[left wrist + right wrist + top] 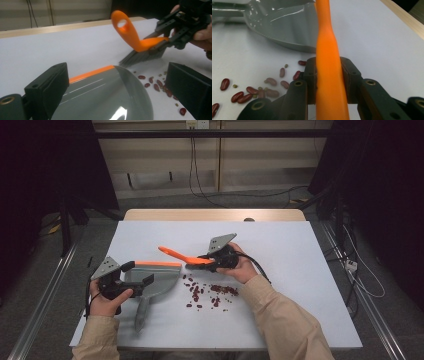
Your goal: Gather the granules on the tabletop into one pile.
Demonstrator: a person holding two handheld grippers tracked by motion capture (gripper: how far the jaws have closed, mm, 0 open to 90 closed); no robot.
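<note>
A grey dustpan (161, 279) with an orange front lip lies on the white table (285, 245), its handle pointing toward the near edge. My left gripper (138, 273) straddles the pan's back wall (100, 97) with jaws wide; the right-hand jaw stands clear of the rim. My right gripper (196, 262) is shut on the orange handle of a small brush (175, 254), seen close up as the brush handle (328, 50). The dark bristles (140, 56) touch the table just beyond the pan's lip. Several red beans (212, 292) and tiny green ones lie scattered to the pan's right.
The beans (249, 92) spread between the pan and the person's right forearm (280, 315). A wooden table edge (215, 215) runs along the back. Cables hang from the far wall, and dark frames stand at both sides.
</note>
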